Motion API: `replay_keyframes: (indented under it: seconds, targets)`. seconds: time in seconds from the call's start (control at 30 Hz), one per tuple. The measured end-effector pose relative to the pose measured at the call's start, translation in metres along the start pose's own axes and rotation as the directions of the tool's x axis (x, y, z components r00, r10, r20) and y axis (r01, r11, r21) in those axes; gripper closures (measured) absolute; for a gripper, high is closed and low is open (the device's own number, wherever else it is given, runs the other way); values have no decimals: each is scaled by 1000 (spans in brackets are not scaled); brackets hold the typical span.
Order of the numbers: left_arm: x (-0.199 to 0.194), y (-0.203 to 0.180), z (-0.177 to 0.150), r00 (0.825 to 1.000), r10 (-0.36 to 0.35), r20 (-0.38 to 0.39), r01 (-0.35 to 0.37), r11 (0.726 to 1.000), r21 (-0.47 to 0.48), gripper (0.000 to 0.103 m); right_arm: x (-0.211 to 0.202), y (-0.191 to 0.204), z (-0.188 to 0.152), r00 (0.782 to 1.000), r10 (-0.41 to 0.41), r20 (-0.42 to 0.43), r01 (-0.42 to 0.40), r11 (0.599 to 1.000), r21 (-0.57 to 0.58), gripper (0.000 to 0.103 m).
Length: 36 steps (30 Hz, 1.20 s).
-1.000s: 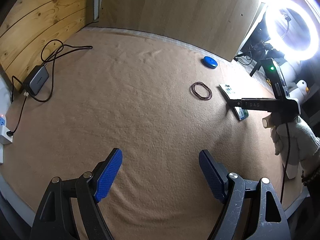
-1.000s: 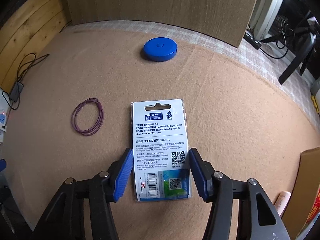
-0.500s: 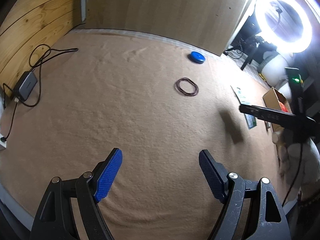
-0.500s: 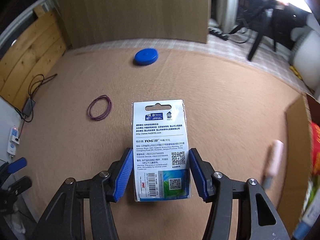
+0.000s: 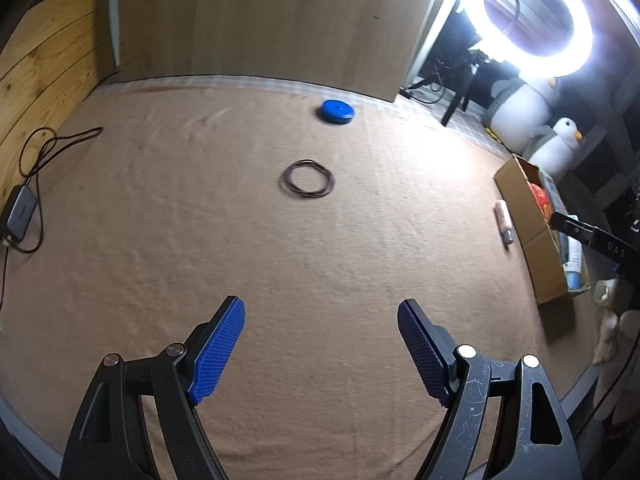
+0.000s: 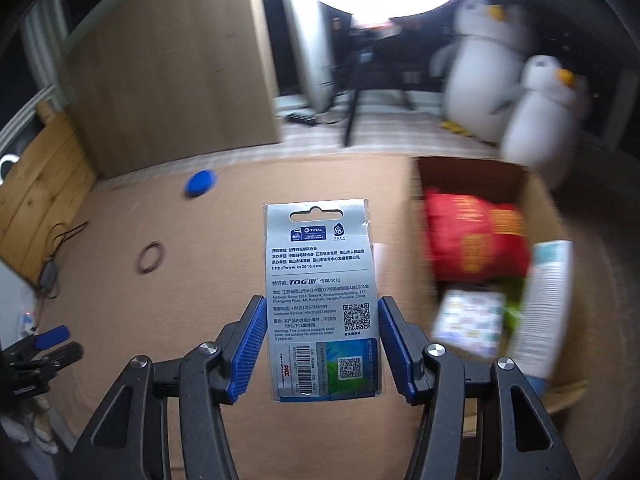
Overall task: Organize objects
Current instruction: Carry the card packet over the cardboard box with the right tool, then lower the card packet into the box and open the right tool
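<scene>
We see the right gripper (image 6: 320,344) pinching a flat printed product card (image 6: 320,280) by its two long edges, off the surface, its long axis running straight ahead along the fingers, the hang-hole end pointing away and the barcode end nearest the camera. Ahead and to the right sits one open cardboard box (image 6: 536,196) holding a red packet (image 6: 472,240) and what may be two or three paper packs, too blurred to count. The left gripper (image 5: 320,344) has its fingers spread wide with nothing between them, above a tan felt-like cloth (image 5: 200,240). On the cloth lie one blue round lid (image 5: 337,111), one loop of brown rubber bands (image 5: 307,179) and one small pinkish tube (image 5: 503,222) just beside the box. Wooden panels back the surface; a ring light (image 5: 536,20) glows above two plush penguins (image 6: 488,72)
</scene>
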<state>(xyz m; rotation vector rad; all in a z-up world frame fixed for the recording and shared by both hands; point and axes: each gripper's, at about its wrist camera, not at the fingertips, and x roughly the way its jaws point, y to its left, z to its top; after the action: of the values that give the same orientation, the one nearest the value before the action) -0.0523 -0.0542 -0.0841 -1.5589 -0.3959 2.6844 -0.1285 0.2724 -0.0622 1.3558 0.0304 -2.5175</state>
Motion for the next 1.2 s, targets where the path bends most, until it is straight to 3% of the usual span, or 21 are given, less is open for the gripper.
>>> replay_keyframes:
  seconds: [0.23,0.47,0.67,0.9,1.2]
  targets:
    - [3,-20,1,1000,0,-1,0,1000,22,21,-5,-60,-8,997,-73,2,72,993,97,51]
    - [10,-25,6,1000,13,-6,-13,1000,27,21,4,-85,-7,993,-118,-12,118,986,119,51]
    - [21,-28,8,999,21,-27,-20,999,34,21,9,-92,-4,989,-148,-25,150,982,114,51]
    - [29,-33,13,999,19,-33,-17,999,50,21,9,-91,-3,982,-189,-25,191,976,109,42]
    - [41,-21,23,998,40,-38,-39,998,43,21,-7,-79,-5,987,-160,8,158,977,144,42]
